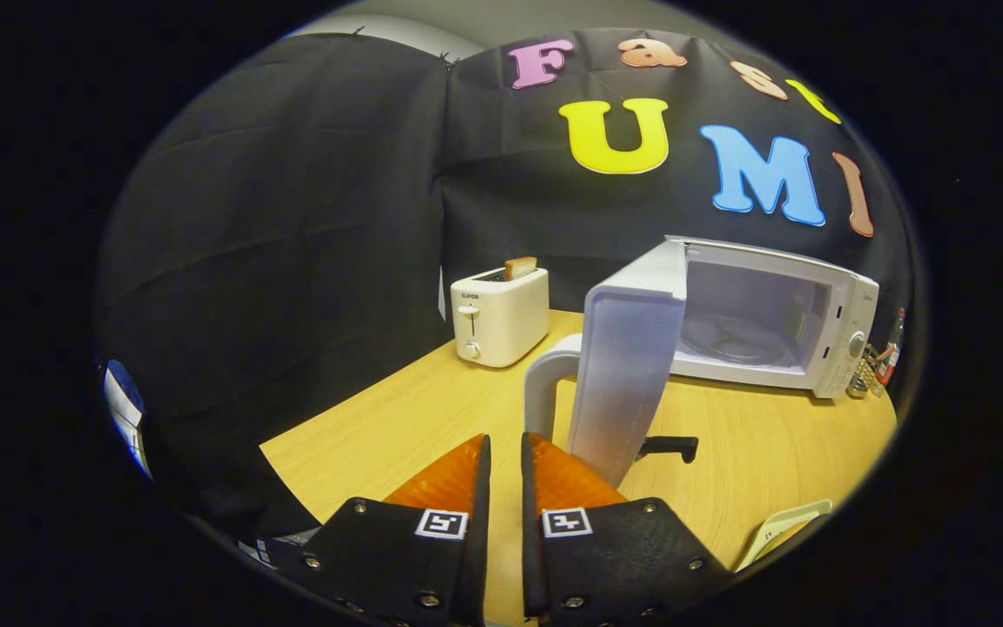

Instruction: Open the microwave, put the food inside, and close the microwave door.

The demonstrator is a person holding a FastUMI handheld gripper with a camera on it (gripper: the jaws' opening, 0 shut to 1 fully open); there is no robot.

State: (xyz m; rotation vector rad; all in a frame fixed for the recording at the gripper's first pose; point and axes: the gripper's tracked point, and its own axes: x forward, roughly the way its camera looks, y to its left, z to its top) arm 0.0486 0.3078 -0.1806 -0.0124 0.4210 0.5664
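Here my gripper (506,453) hangs over the wooden table (397,418) with its fingers nearly together, only a thin slit between them and nothing caught in it. At about one o'clock from the fingertips, just ahead, the white microwave door (623,374) stands swung wide open toward me, its curved handle (543,383) on the near edge, almost straight ahead of the tips. Behind the door, further toward two o'clock, sits the microwave (780,318) itself, the cavity open and the glass turntable (737,335) visible inside. A short black bar (669,448) pokes out low beside the door. At twelve o'clock, well beyond the fingers, a white toaster (500,315) holds a slice of toast (520,267) upright in its slot.
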